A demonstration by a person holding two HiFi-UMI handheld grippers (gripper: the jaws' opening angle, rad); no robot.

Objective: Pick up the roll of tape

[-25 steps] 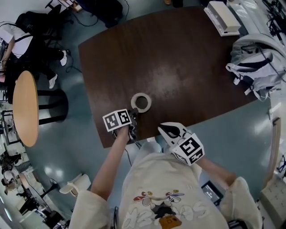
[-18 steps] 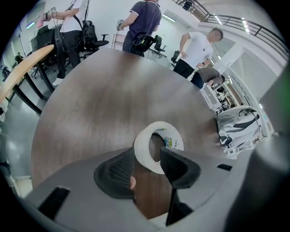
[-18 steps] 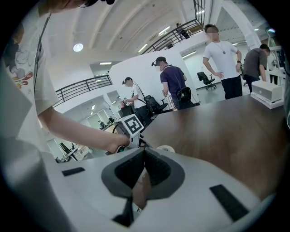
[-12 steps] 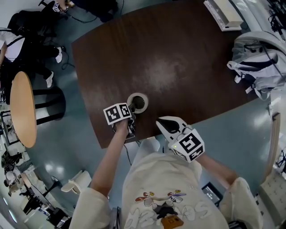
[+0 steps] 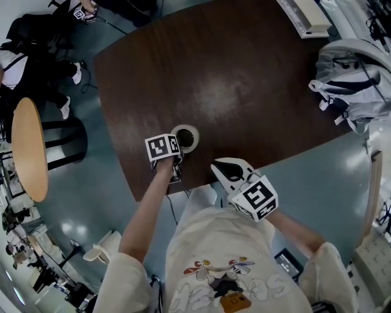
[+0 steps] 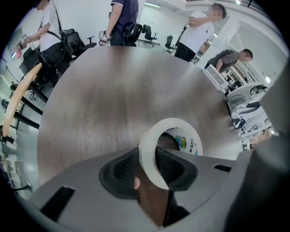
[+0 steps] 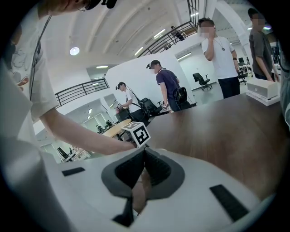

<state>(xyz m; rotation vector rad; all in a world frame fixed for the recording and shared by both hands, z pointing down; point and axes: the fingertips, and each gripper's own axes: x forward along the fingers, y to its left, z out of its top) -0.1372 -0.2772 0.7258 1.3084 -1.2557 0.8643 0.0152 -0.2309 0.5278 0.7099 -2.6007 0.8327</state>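
The roll of tape (image 5: 195, 136) is a whitish ring lying near the front edge of the dark brown table (image 5: 232, 73). My left gripper (image 5: 179, 147) points steeply down at the ring's near side. In the left gripper view its jaws have just been closing, with the tape (image 6: 174, 124) wall between them: one pad stands outside the ring, the other inside, and both touch it, so my left gripper (image 6: 147, 156) is shut on the tape. My right gripper (image 5: 217, 165) hovers shut at the table's front edge and holds nothing. In its own view the right gripper (image 7: 144, 152) has its pads together.
A grey and white backpack (image 5: 351, 67) lies at the table's right end, and a white box (image 5: 305, 15) at the far right corner. A round wooden side table (image 5: 27, 147) stands at the left. Several people (image 6: 199, 31) stand beyond the table's far side.
My left gripper has come down from beside the ring onto its near wall, which now sits between the jaws. The right gripper has shifted slightly.
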